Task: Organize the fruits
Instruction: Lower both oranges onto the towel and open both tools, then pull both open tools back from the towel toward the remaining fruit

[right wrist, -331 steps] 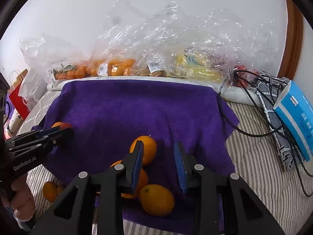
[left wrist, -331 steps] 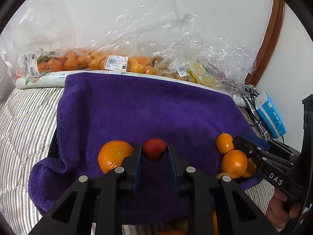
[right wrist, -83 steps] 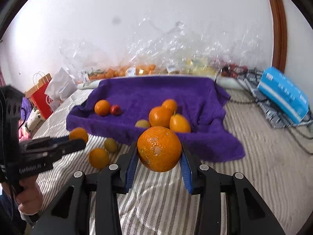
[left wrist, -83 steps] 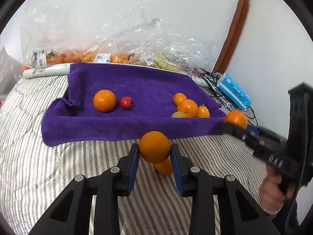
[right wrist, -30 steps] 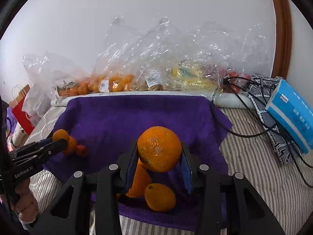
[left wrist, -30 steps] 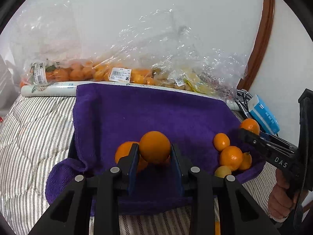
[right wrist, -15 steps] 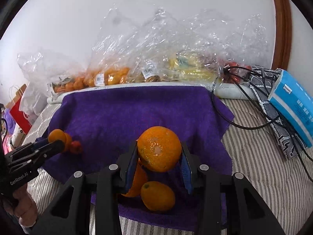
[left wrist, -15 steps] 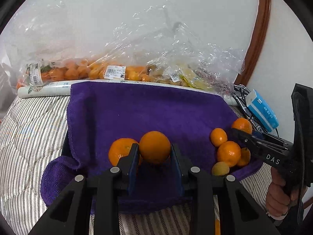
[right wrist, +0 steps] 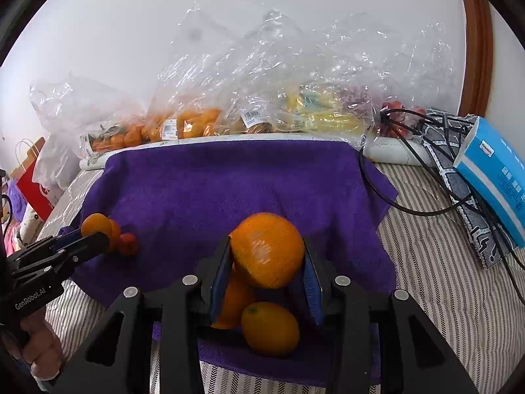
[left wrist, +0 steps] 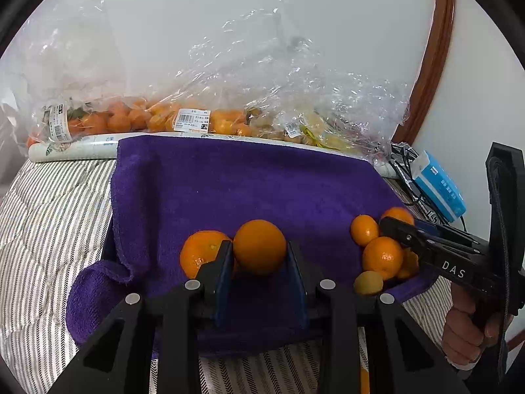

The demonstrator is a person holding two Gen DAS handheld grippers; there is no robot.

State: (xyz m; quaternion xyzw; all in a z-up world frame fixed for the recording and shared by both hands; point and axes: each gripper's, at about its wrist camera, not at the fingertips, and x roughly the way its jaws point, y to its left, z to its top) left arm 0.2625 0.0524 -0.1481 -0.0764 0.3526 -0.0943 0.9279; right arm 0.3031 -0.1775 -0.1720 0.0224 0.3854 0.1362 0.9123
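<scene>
Oranges: one smooth round orange (left wrist: pixel 260 246) clamped in left gripper (left wrist: pixel 260 274), lower centre of left view, over purple towel (left wrist: pixel 262 184). Right gripper (right wrist: pixel 266 274) clamps a bigger, blurred orange (right wrist: pixel 267 249), lower centre of right view. Four small citrus (left wrist: pixel 382 257) cluster right; one more orange (left wrist: pixel 200 256) left. Gripper bodies read "DAS" and "GenRobot.AI". Bagged fruit (left wrist: pixel 183 121) carries barcode labels.

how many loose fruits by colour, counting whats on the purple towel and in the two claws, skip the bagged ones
orange round fruits: 6 (1 in the left claw, 1 in the right claw, 4 on the purple towel)
small yellow fruit: 1
small red fruit: 1
total: 8
</scene>
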